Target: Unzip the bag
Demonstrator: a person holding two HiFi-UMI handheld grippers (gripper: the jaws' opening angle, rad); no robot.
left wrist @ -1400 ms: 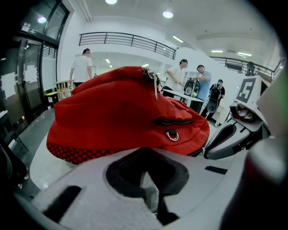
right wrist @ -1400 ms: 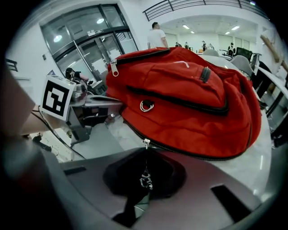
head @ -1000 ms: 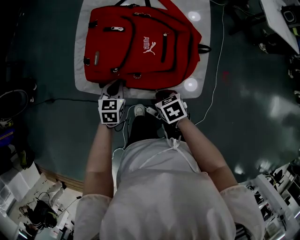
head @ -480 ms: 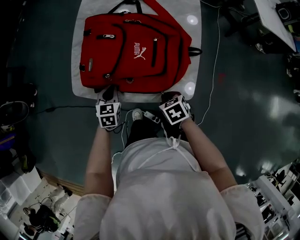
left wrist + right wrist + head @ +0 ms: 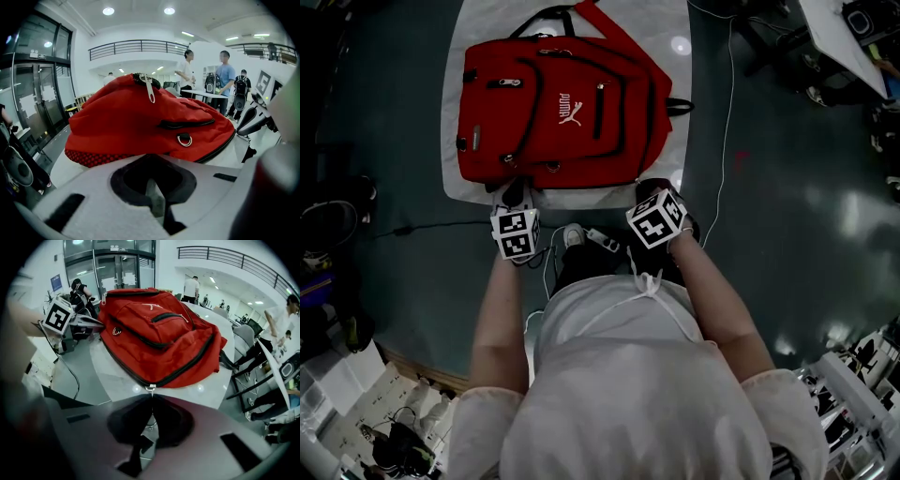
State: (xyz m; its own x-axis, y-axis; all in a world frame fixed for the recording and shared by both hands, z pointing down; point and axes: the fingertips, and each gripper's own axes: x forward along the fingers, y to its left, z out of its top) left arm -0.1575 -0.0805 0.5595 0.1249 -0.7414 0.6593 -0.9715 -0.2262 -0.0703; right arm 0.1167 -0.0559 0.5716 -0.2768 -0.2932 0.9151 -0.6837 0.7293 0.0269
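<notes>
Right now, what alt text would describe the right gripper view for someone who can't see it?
A red backpack lies flat on a white table, and the right gripper, jaws closed, pinches its zipper pull at the near edge. People stand in the bright hall behind.

Right gripper (image 5: 654, 189) shifts right along the near edge of the backpack (image 5: 553, 103), reaching its near-right corner. Left gripper (image 5: 514, 194) backs slightly off that edge. Gap between grippers widens.
</notes>
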